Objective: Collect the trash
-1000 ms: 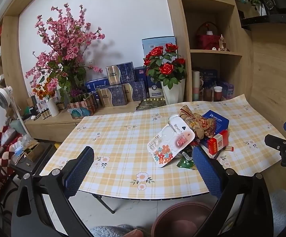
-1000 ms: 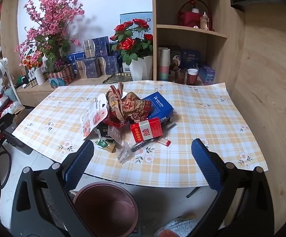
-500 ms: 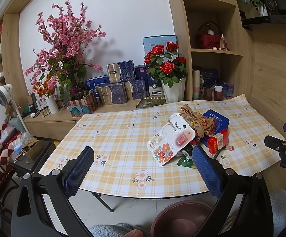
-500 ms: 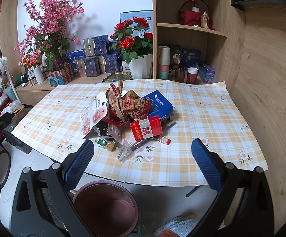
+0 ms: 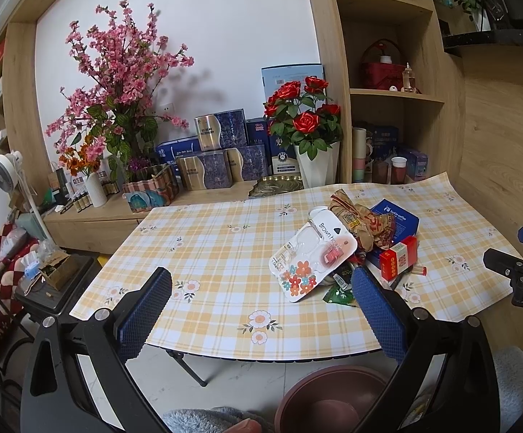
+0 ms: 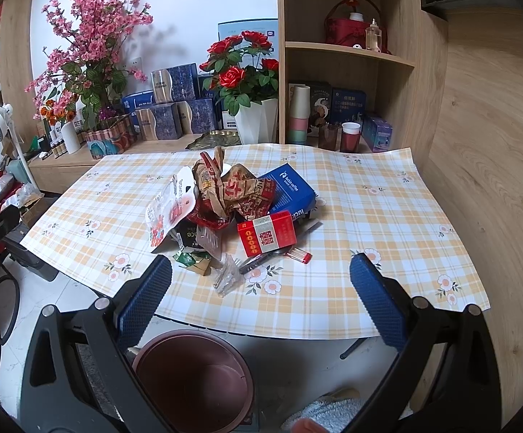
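A heap of trash lies on the yellow plaid table (image 6: 351, 216): a crumpled brown wrapper (image 6: 232, 189), a blue coffee box (image 6: 290, 189), a red carton (image 6: 266, 232), a white blister card (image 6: 169, 209), a red-capped pen (image 6: 279, 256), a green wrapper (image 6: 191, 259) and a clear bag (image 6: 227, 278). A maroon bin (image 6: 192, 379) stands on the floor below the near table edge. My right gripper (image 6: 259, 288) is open, in front of the heap and above the bin. My left gripper (image 5: 261, 305) is open, left of the blister card (image 5: 312, 258). The bin (image 5: 330, 397) shows low right.
Behind the table a low cabinet (image 5: 91, 216) carries pink blossoms (image 5: 117, 83), boxes and a white vase of red roses (image 5: 306, 122). Shelves (image 6: 348, 54) with cups and a red basket rise at the back right. A wooden wall (image 6: 485, 144) flanks the right. A fan (image 5: 7, 171) stands left.
Both grippers have risen and eased slightly nearer the table; the heap sits a little lower in both views. Nothing was picked up.
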A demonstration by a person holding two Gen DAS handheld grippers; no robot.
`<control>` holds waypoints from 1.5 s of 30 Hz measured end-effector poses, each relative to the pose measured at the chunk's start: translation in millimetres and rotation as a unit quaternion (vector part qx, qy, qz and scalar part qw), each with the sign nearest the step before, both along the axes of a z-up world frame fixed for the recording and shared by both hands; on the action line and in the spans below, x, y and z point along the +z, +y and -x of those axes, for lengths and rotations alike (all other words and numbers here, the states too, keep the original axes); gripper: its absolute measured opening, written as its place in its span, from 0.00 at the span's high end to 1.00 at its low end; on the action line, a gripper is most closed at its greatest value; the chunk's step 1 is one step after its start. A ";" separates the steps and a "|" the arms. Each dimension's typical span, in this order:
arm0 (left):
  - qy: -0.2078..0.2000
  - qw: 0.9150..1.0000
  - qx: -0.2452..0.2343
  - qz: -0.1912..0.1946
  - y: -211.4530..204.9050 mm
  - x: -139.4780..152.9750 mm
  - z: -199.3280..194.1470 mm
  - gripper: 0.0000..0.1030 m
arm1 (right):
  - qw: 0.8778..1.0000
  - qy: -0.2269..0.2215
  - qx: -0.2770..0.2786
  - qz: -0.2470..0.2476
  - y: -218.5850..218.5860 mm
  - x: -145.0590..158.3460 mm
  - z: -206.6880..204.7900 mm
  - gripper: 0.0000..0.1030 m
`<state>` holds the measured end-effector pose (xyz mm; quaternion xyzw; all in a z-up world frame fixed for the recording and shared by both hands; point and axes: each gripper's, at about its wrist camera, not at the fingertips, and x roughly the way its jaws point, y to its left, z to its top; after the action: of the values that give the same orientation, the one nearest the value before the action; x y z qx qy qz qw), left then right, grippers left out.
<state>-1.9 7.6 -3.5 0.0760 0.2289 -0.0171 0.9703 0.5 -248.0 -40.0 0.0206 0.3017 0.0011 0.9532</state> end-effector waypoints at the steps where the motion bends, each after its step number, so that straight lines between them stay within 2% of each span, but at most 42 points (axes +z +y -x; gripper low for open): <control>1: 0.000 1.000 0.000 0.000 0.1 0.0 0.1 0.05 | 1.000 0.000 0.000 0.000 0.0 -0.1 -0.1 0.05; 24: 0.002 1.000 -0.003 0.002 3.4 -2.8 0.6 0.05 | 1.000 0.003 -0.005 -0.006 -1.9 -5.6 1.2 0.05; 32: -0.007 1.000 -0.025 -0.012 -4.3 -18.8 -2.6 0.05 | 1.000 0.009 -0.003 -0.016 -0.5 -15.0 1.0 0.05; 36: -0.003 0.999 -0.038 0.007 -2.6 -26.1 -6.8 0.05 | 1.000 0.005 -0.005 -0.018 -1.3 -17.5 -1.2 0.05; 40: -0.010 0.999 -0.035 0.020 1.9 -30.2 -11.4 0.05 | 0.998 0.020 0.002 -0.058 -10.5 -24.9 -8.7 0.05; 43: -0.027 0.999 -0.040 0.023 4.0 -32.8 -14.4 0.05 | 0.997 0.009 -0.010 -0.072 -16.5 -29.4 -10.5 0.05; 45: -0.040 0.997 -0.047 0.039 7.7 -34.7 -15.7 0.05 | 0.997 -0.003 -0.017 -0.079 -20.3 -31.7 -10.6 0.05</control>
<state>13.8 15.3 -38.1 0.0490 0.1848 -0.0683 0.9792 11.1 -268.2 -71.7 0.1008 0.2979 0.0084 0.9492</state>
